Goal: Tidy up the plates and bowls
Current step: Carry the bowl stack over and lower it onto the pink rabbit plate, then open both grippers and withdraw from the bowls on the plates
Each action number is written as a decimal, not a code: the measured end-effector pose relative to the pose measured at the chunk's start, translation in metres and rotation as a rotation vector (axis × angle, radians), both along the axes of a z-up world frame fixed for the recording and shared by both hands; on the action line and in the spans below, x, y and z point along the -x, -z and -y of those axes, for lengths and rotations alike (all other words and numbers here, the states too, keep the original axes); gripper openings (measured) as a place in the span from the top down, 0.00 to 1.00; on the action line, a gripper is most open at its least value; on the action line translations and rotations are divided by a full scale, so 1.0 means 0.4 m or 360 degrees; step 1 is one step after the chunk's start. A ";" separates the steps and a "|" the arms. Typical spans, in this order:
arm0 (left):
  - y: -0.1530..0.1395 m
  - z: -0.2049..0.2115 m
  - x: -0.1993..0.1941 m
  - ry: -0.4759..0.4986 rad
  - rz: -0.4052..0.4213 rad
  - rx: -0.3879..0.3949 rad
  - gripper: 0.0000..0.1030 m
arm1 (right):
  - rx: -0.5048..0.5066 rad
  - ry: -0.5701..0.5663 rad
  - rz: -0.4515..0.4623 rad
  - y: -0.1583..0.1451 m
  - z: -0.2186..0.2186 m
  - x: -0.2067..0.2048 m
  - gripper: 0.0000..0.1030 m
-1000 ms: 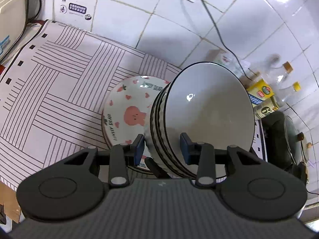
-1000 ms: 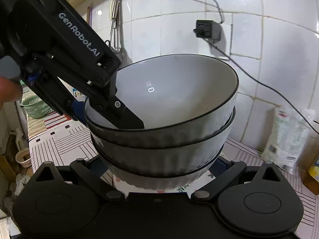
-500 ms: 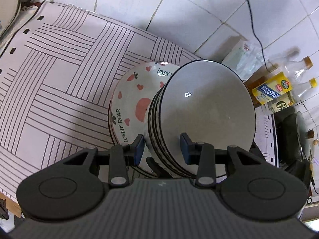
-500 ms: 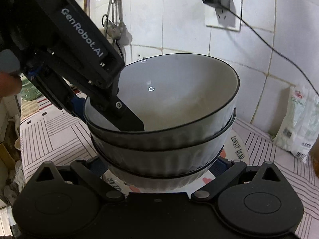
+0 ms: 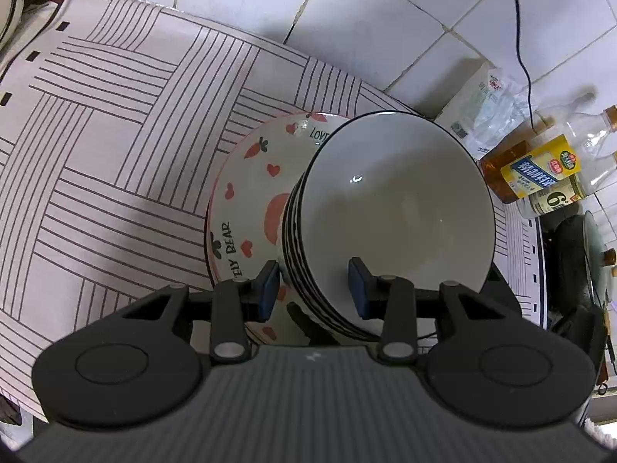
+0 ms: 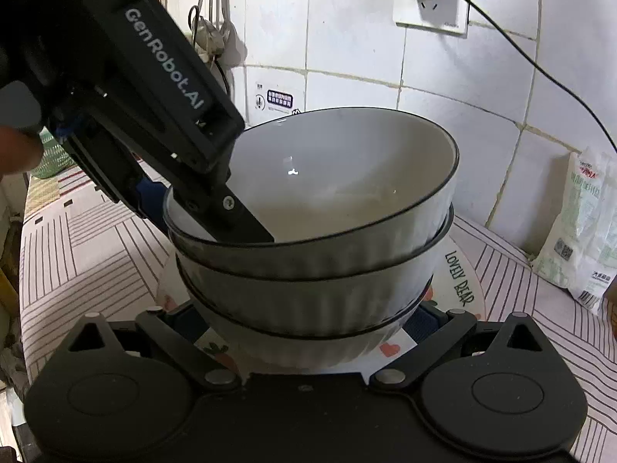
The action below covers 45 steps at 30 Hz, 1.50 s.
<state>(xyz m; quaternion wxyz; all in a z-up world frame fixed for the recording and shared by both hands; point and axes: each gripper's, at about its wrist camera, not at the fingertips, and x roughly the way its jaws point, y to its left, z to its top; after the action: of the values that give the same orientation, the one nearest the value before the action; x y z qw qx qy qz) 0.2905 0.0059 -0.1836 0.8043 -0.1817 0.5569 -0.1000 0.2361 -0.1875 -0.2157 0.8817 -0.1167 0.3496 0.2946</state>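
A stack of three grey ribbed bowls [image 5: 389, 212] with black rims hangs over a white "Lovely Bear" plate [image 5: 246, 208] with red hearts, which lies on the striped cloth. My left gripper [image 5: 312, 289] is shut on the stack's near rim, one finger inside the top bowl [image 6: 331, 177], one outside. My right gripper [image 6: 304, 320] holds the stack's base from both sides, its fingertips mostly hidden under the bowls. The plate also shows in the right wrist view [image 6: 459, 277]. Whether the stack touches the plate is hidden.
A striped tablecloth [image 5: 108, 146] covers the counter. A white bag [image 6: 578, 231] leans on the tiled wall at the right. Oil bottles [image 5: 540, 169] and a dark pot [image 5: 578, 254] stand at the far right. A wall socket [image 6: 432, 0] with cable is above.
Both grippers have carried the bowl stack lower and further over the bear plate. The grips on the stack have not changed.
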 end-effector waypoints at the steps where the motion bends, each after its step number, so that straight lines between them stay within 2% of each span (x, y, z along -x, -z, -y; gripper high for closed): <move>1: 0.001 0.001 -0.002 0.0004 0.0003 -0.0005 0.64 | 0.0004 -0.0004 0.0005 0.001 -0.001 0.001 0.01; 6: 0.001 0.008 -0.008 0.0008 0.0005 -0.0042 0.65 | 0.0032 -0.0015 0.0018 0.011 -0.021 0.003 0.02; 13: 0.005 0.000 -0.008 -0.0006 0.0008 -0.0014 0.65 | 0.0033 0.0014 -0.0006 0.013 -0.024 0.005 0.01; 15: 0.006 -0.003 -0.008 -0.0028 -0.0003 0.0001 0.65 | 0.0032 0.0044 -0.0052 0.004 -0.029 0.002 0.02; 17: 0.000 0.007 -0.004 -0.0014 0.0022 -0.0046 0.64 | 0.0030 0.0093 -0.0122 -0.008 -0.035 0.003 0.02; 21: -0.022 0.032 0.014 0.0023 0.0094 -0.0178 0.64 | 0.0075 0.0157 -0.0116 -0.043 -0.045 0.043 0.02; 25: -0.081 0.040 0.053 0.0016 0.0185 -0.0392 0.56 | 0.0140 0.0203 -0.0064 -0.092 -0.052 0.116 0.01; 26: -0.100 0.036 0.068 0.0008 0.0219 -0.0411 0.55 | 0.0144 0.0201 -0.0064 -0.105 -0.052 0.131 0.01; 30: -0.167 0.018 0.121 0.0012 0.0289 -0.0433 0.53 | 0.0123 0.0310 -0.0077 -0.161 -0.049 0.176 0.01; 37: -0.256 -0.007 0.222 0.0033 0.0412 -0.0432 0.47 | -0.0104 0.0544 -0.0055 -0.275 0.006 0.243 0.01; 42: -0.307 -0.030 0.296 0.0086 0.0459 -0.0423 0.44 | -0.0050 0.0607 0.0068 -0.337 0.014 0.300 0.01; 45: -0.341 -0.041 0.337 0.0114 0.0502 -0.0446 0.42 | -0.0055 0.0651 0.0071 -0.377 0.020 0.329 0.01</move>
<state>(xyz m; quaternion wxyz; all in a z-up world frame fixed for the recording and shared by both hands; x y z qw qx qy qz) 0.1558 0.0225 -0.0472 0.8947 -0.0303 0.4388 -0.0774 0.1043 -0.1957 -0.0649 0.9325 -0.0345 0.3413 0.1127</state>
